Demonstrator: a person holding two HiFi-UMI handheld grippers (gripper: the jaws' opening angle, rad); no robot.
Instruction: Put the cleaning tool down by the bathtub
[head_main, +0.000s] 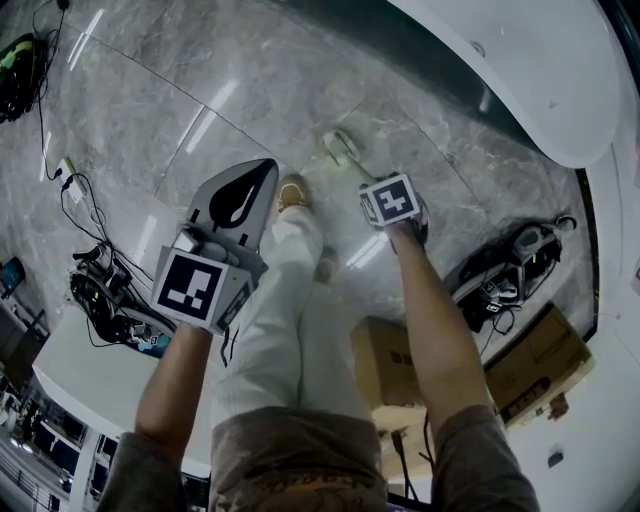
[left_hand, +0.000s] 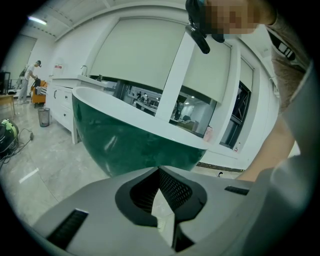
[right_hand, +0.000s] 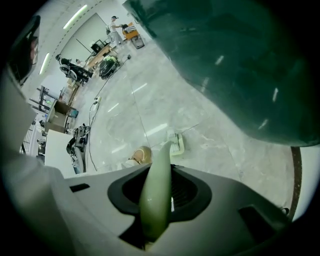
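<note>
Right gripper (right_hand: 165, 172): pointed steeply down at the floor (head_main: 200, 90); its fingers were closed on the pale green handle of the brush (right_hand: 156, 200), which ran up between them.
Brush head (head_main: 340, 148): low at the floor, apparently resting on it, on the marble tiles near the dark green outer wall of the bathtub (right_hand: 230, 65).
Left gripper (head_main: 268, 168): held out over the floor and tilted slightly down; its fingers were brought together with nothing between them.
Bathtub rim: white, curving across the top right corner of the head view, with the brush head on the floor just short of it.
Shoe (head_main: 292, 192): on the floor between the two grippers, beside the brush head but apart from it.
Cardboard box (head_main: 385, 365): on the floor under the right forearm.
Cables (head_main: 100, 290): bunched at the left edge of the floor.
</note>
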